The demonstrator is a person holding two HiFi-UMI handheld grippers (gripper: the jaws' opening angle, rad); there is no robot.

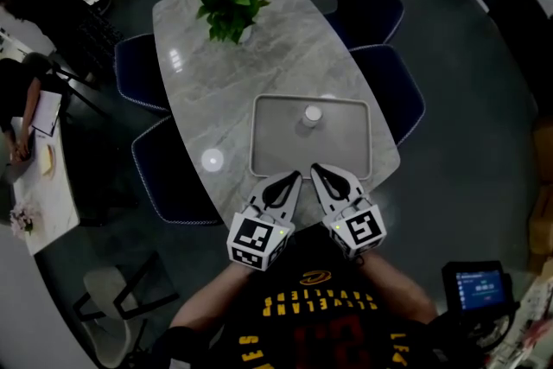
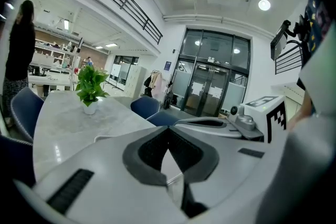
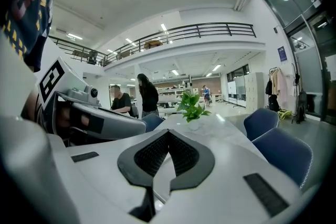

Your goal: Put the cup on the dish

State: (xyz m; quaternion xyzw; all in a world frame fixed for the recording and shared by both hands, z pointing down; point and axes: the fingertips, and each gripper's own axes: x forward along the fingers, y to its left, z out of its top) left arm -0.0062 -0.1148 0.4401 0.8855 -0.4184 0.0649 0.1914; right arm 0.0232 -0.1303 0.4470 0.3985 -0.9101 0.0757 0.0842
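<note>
White cup [image 1: 312, 115], small and round, stood upright on the grey rectangular dish [image 1: 281, 153], toward its far side. The dish lay on the pale marble counter [image 1: 212, 65]. I held my left tongs [image 1: 296, 177] and right tongs [image 1: 316, 170] side by side over the dish's near edge, apart from the cup. Both were closed tight, jaws meeting with nothing between them. A leafy green plant in a white pot [image 1: 231, 9] sat at the counter's far end, and dark blue chairs [image 1: 390, 86] stood along both sides.
</note>
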